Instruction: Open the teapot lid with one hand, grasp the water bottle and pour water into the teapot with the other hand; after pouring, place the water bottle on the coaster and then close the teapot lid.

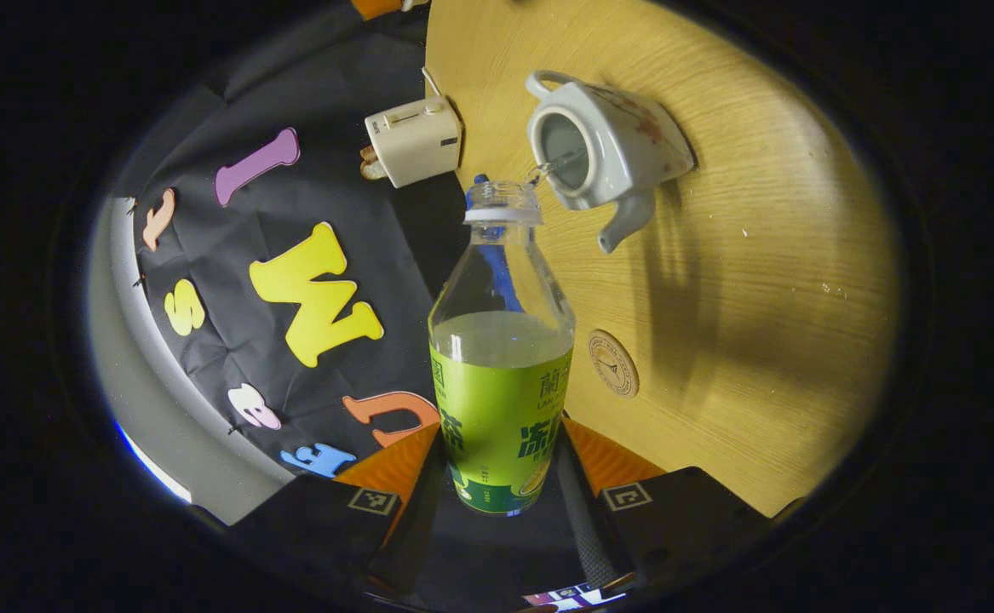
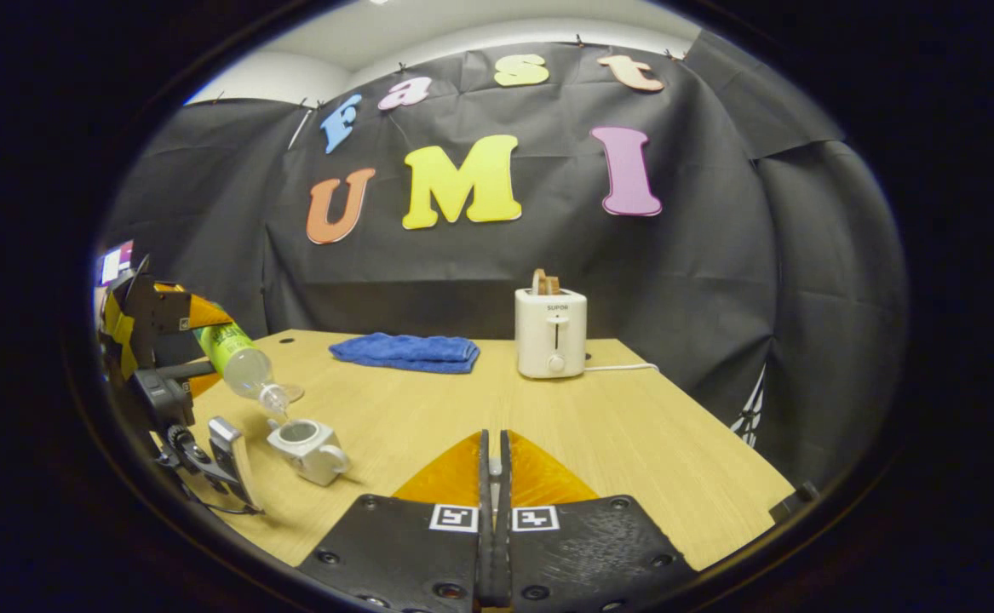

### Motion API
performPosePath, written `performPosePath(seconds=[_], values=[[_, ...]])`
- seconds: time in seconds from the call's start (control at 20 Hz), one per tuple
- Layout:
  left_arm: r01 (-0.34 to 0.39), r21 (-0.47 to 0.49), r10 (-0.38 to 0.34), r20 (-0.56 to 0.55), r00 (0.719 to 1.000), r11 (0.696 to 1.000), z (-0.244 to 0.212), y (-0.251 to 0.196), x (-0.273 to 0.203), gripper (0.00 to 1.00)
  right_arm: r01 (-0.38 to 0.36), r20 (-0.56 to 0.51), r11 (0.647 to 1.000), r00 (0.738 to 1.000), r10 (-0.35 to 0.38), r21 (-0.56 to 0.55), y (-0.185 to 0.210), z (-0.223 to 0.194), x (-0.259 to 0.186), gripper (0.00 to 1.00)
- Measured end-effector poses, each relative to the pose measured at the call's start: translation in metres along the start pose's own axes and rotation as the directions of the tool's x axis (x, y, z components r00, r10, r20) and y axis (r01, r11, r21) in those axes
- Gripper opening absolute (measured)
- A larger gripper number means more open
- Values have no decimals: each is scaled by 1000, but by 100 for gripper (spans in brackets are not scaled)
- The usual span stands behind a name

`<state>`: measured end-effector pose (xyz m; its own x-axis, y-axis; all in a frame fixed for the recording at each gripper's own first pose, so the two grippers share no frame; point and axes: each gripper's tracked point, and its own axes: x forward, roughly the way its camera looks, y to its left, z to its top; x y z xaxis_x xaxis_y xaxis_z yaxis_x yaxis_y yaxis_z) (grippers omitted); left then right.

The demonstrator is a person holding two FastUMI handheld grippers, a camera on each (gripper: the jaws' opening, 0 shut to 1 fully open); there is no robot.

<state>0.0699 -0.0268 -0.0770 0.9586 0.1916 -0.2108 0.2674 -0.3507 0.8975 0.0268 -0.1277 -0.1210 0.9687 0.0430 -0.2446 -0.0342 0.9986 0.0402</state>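
The left gripper (image 1: pixel 501 477) clamps a clear plastic water bottle with a green label (image 1: pixel 501 375), both fingers pressed against its lower body, and tips it neck-down over a white ceramic teapot (image 1: pixel 603 149) standing uncovered on the light wooden table (image 1: pixel 761 281). A thin stream of water falls from the bottle's mouth into the pot's round opening. A round tan coaster (image 1: pixel 613 363) lies bare on the table near the teapot. In the right gripper view, the right gripper (image 2: pixel 494 477) hangs above the table's near edge, its fingers closed against each other. At the far side lie a folded blue cloth (image 2: pixel 405 352) and, to its right, a white toaster (image 2: pixel 550 332).
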Motion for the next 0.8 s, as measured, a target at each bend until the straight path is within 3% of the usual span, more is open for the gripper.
performPosePath(seconds=[0.3,0.8], values=[[-65,57,65,-4,998,996,-1,13,1,72,-8,2,1000,1000,8,-3,3,1,0,0],[-99,98,100,-5,995,990,-1,25,4,72,0,1,1000,1000,0,0,-1,-1,0,0]])
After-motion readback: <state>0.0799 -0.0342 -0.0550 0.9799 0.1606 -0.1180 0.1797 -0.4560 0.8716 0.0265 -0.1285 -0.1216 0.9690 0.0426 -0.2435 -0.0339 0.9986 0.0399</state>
